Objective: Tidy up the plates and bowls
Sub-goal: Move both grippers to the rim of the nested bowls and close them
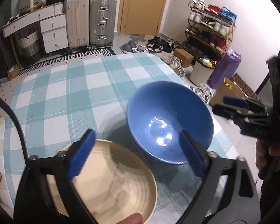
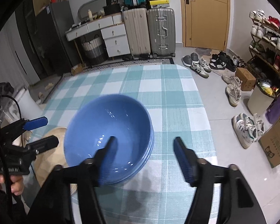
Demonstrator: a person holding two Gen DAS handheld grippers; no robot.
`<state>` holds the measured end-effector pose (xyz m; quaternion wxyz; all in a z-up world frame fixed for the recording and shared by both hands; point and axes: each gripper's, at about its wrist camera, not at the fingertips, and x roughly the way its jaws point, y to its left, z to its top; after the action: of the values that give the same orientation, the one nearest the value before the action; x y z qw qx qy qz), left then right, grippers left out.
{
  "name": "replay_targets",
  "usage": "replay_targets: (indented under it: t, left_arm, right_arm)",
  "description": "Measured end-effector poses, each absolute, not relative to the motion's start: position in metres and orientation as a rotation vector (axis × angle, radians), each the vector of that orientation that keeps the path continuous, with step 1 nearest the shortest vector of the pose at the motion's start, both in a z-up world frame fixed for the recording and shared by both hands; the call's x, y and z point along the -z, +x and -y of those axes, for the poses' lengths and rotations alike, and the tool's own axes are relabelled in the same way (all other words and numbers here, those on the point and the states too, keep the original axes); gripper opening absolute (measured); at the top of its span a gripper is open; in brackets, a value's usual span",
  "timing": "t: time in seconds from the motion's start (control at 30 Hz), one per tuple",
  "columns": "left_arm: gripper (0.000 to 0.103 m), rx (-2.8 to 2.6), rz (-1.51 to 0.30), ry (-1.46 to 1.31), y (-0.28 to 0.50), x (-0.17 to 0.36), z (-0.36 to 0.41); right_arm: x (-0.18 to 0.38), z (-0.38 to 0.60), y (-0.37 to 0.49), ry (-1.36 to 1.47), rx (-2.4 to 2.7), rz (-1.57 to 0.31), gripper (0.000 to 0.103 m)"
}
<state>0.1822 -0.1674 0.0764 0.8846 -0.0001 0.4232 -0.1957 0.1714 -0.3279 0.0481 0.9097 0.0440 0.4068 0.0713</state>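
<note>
On the table (image 2: 177, 97), under a teal-checked cloth, stands a stack of blue bowls (image 2: 106, 130), nested one in another with several rims showing at its right side; the top bowl is empty, with only glints of light in its bottom; just left of the stack lies a cream plate (image 1: 113, 183), also empty, its surface marked with faint rings. The left gripper (image 1: 138, 153) hangs over the plate's far edge, jaws spread wide, nothing between them; one pad is above the plate, the other above the near rim of the bowls. The right gripper (image 2: 143, 155) has its jaws apart as well; its left finger (image 2: 106, 155) hangs over the bowls' bowl-side rim, the right finger over bare cloth, gripping nothing.
</note>
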Motion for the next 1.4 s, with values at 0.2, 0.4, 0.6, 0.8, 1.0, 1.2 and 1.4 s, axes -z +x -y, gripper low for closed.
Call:
replay_targets:
  t: [0.2, 0.4, 0.6, 0.8, 1.0, 1.2, 1.4]
  left_arm:
    - [0.102, 0.387, -0.919, -0.104, 0.202, -0.072, 0.144]
    - [0.102, 0.364, -0.957, -0.131, 0.215, -0.052, 0.142]
    - [0.102, 0.361, -0.986, -0.126, 0.224, -0.034, 0.151]
    - [0.101, 0.362, -1.005, -0.162, 0.234, -0.020, 0.158]
    - [0.082, 0.372, -1.029, -0.197, 0.244, -0.011, 0.165]
    - [0.065, 0.397, -1.053, -0.169, 0.250, 0.000, 0.177]
    - [0.046, 0.424, -1.051, -0.156, 0.251, 0.004, 0.186]
  right_arm:
    - [-0.047, 0.339, 0.172, 0.150, -0.110, -0.815, 0.097]
    - [-0.037, 0.346, 0.174, 0.184, -0.103, -0.826, 0.097]
    - [-0.027, 0.345, 0.179, 0.206, -0.110, -0.839, 0.097]
    - [-0.015, 0.342, 0.185, 0.229, -0.140, -0.854, 0.097]
    - [0.000, 0.335, 0.192, 0.228, -0.181, -0.886, 0.083]
    - [0.007, 0.333, 0.198, 0.229, -0.204, -0.900, 0.072]
    - [0.014, 0.336, 0.203, 0.247, -0.220, -0.918, 0.056]
